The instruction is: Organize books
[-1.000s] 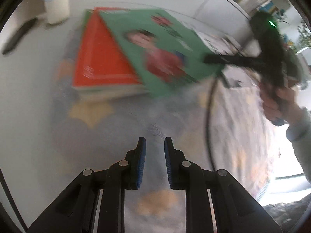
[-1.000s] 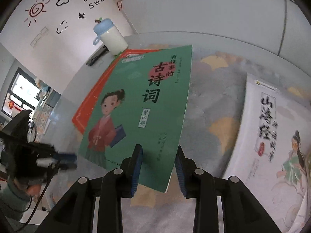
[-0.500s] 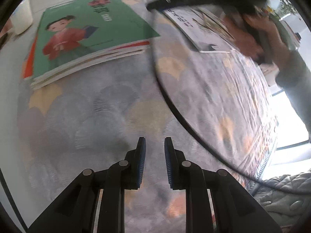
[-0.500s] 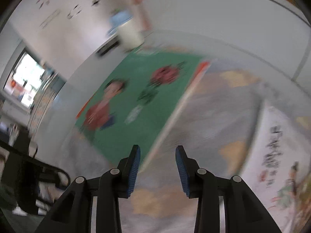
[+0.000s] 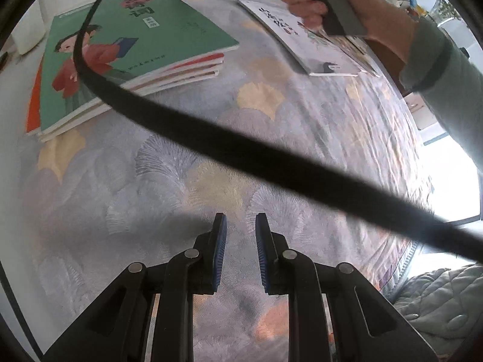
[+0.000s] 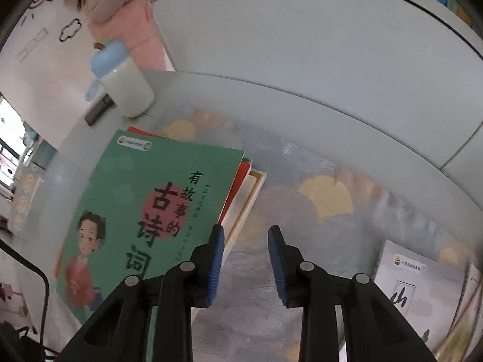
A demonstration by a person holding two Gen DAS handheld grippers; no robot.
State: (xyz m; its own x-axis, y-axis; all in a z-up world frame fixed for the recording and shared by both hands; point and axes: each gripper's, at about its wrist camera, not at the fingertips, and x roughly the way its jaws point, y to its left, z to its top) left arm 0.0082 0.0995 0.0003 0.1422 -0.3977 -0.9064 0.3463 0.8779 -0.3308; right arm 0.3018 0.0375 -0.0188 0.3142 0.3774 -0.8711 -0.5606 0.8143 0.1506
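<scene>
A green book lies on top of a stack with a red book under it, on the patterned cloth. In the left wrist view the same stack sits at the upper left. A white book lies apart to the right, also visible as the white book under a hand. My right gripper hovers over the stack's right edge with its jaws closing and nothing between them. My left gripper hangs shut over bare cloth, holding nothing.
A white cup with a blue lid stands behind the stack near the table's far edge. A black cable sags across the left wrist view. The grey and gold cloth covers the table; a quilt lies past its right edge.
The right gripper has left the green book's near corner and moved up along its right edge; the book now lies flat on the stack. The left gripper has swung away from the stack.
</scene>
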